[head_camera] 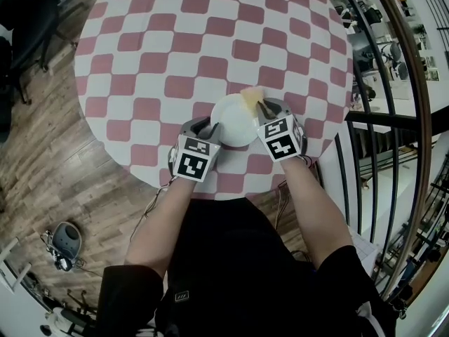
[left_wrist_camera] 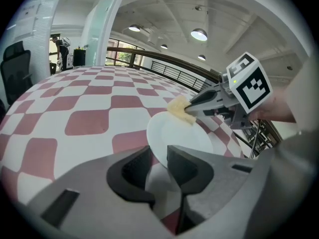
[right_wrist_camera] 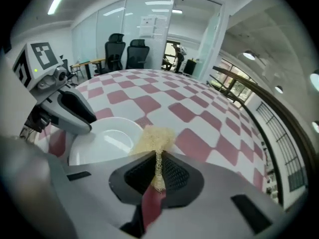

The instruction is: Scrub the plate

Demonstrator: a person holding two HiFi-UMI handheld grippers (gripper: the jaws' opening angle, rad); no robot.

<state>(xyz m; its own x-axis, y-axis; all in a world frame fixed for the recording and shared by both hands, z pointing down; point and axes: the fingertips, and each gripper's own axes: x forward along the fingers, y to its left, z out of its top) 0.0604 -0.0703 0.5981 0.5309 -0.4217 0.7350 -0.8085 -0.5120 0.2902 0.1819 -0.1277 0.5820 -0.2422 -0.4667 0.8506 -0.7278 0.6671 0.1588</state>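
plate [head_camera: 235, 121] on table [head_camera: 175, 48], near edge | left gripper [head_camera: 210, 126] at near-left rim | sponge [head_camera: 251, 95] apparently on far-right rim

Black shirt [head_camera: 231, 272]; grey left gripper [head_camera: 210, 126] and right gripper [head_camera: 263, 108], black-white markers [head_camera: 195, 159].

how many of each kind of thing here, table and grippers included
checked table: 1
plate: 1
yellow scrub pad: 1
grippers: 2, left gripper and right gripper
total: 5
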